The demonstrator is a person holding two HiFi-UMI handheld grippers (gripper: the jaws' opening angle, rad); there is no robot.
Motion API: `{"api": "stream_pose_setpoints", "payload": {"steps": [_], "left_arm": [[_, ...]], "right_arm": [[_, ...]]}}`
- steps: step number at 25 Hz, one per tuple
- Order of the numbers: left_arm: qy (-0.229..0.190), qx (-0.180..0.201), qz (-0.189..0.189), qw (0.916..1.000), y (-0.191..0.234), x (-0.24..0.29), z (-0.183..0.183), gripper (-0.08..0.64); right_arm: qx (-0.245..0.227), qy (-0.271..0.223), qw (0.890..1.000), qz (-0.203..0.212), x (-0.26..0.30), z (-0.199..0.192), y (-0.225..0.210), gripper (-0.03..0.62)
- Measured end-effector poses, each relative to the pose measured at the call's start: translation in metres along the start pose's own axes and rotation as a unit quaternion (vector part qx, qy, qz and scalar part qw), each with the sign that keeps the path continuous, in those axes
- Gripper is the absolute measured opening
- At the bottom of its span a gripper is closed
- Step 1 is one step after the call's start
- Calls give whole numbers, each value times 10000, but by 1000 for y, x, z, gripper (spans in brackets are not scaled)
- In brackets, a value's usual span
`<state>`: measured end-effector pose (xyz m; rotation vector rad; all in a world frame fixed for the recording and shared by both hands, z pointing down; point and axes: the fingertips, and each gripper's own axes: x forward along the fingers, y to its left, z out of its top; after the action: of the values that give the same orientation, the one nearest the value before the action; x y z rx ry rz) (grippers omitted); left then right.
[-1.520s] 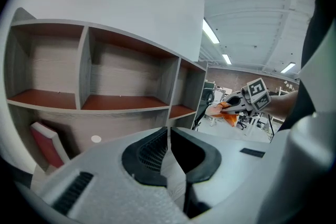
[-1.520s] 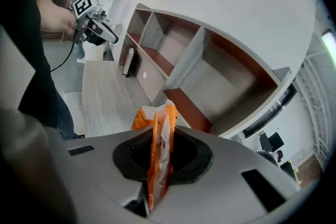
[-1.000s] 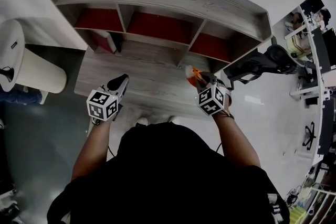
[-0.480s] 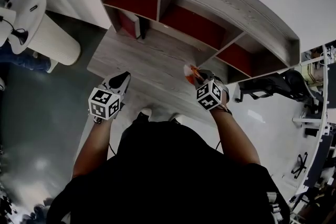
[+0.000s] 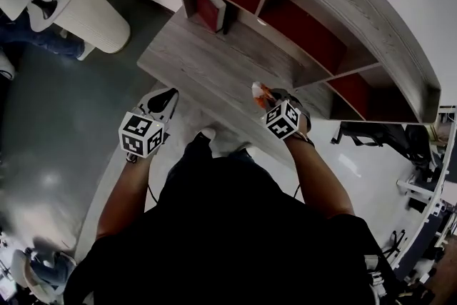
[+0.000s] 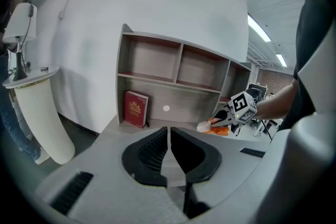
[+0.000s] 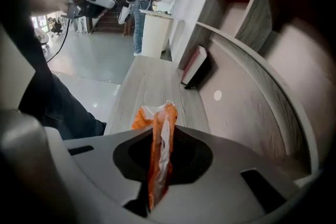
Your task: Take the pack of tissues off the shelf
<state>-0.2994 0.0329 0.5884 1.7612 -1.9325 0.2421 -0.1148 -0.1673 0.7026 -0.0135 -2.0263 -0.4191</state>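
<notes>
- Plainly one pack of tissues [image 7: 159, 144], orange-white, clamped edge-on in the right gripper [image 7: 157, 176], lower centre of its view.
- Long axis runs up-frame along the jaws; free end pokes past the tips.
- Lower end buried between the jaws.
- Left gripper [image 6: 168, 152]: jaws together, empty.
- One red book [image 6: 136, 109] standing in the shelf [image 6: 173, 84].

Head camera steeply downward, two handheld cameras low and close, all sharing the shelf [image 5: 357, 7]
</notes>
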Motion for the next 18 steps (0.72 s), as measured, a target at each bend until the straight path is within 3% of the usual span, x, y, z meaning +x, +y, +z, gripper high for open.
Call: {"api": "stream_pose_setpoints", "payload": {"steps": [6, 18], "left_arm": [[50, -125, 337, 9993, 29, -21, -16, 32], [-48, -75, 698, 9975, 46, -34, -24, 32]], "right_arm": [[-237, 130, 9992, 285, 39, 7, 20, 27], [-631, 585, 9931, 796, 113, -13, 65, 27]]}}
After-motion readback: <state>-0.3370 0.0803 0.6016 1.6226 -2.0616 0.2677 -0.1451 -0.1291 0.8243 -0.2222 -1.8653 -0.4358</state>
